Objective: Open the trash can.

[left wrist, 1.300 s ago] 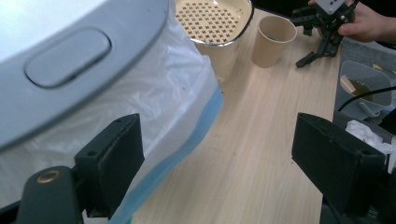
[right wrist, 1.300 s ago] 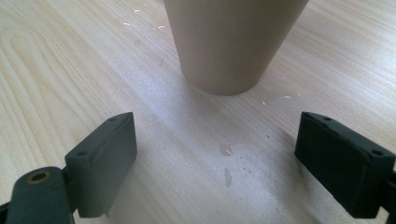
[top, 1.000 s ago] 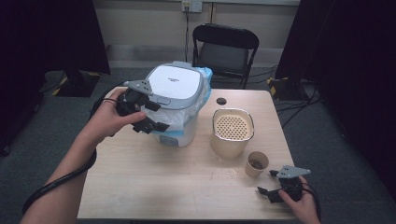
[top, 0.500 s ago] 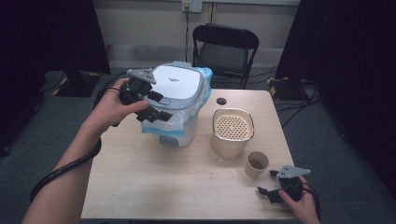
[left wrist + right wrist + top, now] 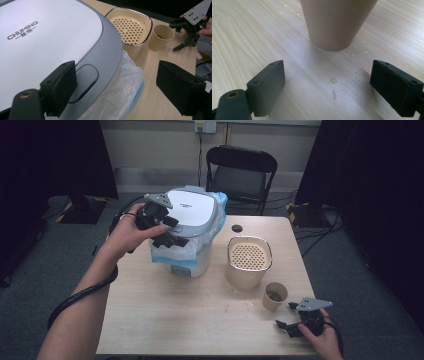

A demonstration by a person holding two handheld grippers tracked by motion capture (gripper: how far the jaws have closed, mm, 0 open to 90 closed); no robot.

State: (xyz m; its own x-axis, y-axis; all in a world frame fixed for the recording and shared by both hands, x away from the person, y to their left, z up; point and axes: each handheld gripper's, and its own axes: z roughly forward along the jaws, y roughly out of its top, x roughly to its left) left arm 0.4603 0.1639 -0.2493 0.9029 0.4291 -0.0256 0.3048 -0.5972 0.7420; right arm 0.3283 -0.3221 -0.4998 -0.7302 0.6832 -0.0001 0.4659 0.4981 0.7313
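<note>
Your left gripper [image 5: 169, 236] sits at the near left edge of the white waste bin with the flat grey-and-white hinged lid [image 5: 192, 212], which stands at the back left of the pale wooden table [image 5: 175, 315]. Its tongs are spread, with nothing pinched between them. In the left gripper view one pad hangs just over the oval grey push-latch [image 5: 83, 82] at the lid's front rim. The other pad is off the side, above the thin clear plastic liner bag [image 5: 122, 85] that bulges out under the lid. The lid is down, so the step in hand looks like getting the bin open.

For that, bring the near pad squarely onto the latch and press down. Keep the other pad clear of the liner so it does not snag.

To the right of the bin stands the cream-coloured rounded-square tub with a perforated insert [image 5: 249, 257]. Just beside it, toward you, is the small tan paper cup [image 5: 275, 296], upright, with dark scraps in its bottom.

Your right gripper [image 5: 286, 316] rests low on the table at the near right corner. Its tongs are also spread and empty, pointing at the foot of the cup but apart from it. Once the lid is up, the cup is probably what you close on next. Take it around the middle and grip lightly, since a paper wall will likely crush.
</note>
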